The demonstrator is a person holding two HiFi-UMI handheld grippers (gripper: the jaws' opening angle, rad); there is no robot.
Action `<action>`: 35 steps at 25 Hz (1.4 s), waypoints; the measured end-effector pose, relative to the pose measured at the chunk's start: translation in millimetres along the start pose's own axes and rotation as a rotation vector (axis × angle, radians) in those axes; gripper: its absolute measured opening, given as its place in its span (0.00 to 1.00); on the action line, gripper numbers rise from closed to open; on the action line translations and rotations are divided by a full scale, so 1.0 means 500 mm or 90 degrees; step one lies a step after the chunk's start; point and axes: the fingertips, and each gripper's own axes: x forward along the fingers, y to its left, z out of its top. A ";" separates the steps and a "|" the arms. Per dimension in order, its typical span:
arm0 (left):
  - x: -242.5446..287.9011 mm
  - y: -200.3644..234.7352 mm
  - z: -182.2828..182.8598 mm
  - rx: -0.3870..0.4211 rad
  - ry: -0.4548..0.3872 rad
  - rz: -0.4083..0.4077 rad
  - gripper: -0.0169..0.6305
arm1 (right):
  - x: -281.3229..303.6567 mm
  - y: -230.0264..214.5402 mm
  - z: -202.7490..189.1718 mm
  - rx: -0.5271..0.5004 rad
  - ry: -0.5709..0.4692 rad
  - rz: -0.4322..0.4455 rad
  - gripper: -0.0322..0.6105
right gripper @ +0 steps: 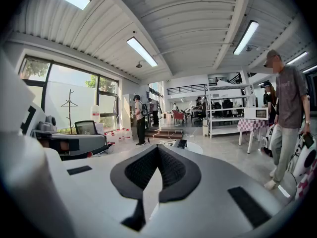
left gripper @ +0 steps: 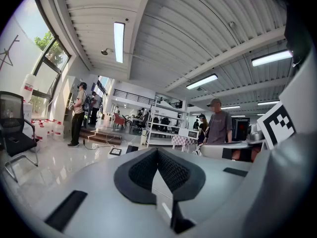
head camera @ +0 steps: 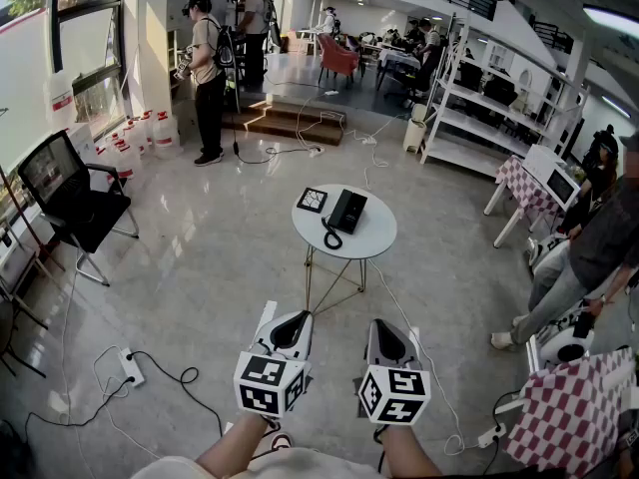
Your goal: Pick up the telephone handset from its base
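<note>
The black plastic telephone handset [head camera: 340,211] lies on its boxy black base [head camera: 355,214]. Its coiled cord [head camera: 329,235] curls beside it on the round, smooth white tabletop [head camera: 374,239], which stands on thin metal legs. The white left gripper [head camera: 297,317] and white right gripper [head camera: 383,325] are well apart from it, their ribbed black jaws clenched together on nothing.

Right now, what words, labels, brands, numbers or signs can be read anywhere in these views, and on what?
No legible text anywhere.
Left marker cube, right marker cube and tile on the round table: black-and-white square patterns, no letters.
White jugs by the window: red labels, too small to read.
Telephone: no readable print.
</note>
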 end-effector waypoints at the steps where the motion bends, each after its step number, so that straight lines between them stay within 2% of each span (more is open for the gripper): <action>1: -0.001 0.003 -0.001 0.000 0.002 0.000 0.05 | 0.000 0.004 -0.001 -0.001 0.000 0.000 0.09; 8: 0.010 0.029 -0.010 0.002 0.007 -0.011 0.05 | 0.019 0.015 -0.010 0.003 0.000 -0.009 0.09; 13: 0.023 0.046 -0.015 0.002 0.011 -0.022 0.05 | 0.033 0.020 -0.018 0.034 -0.003 -0.004 0.09; 23: 0.043 0.072 -0.032 0.003 0.036 -0.035 0.05 | 0.059 0.012 -0.049 0.053 0.032 -0.036 0.09; 35: 0.120 0.118 -0.020 0.004 0.040 -0.007 0.05 | 0.151 -0.018 -0.045 0.057 0.046 -0.022 0.09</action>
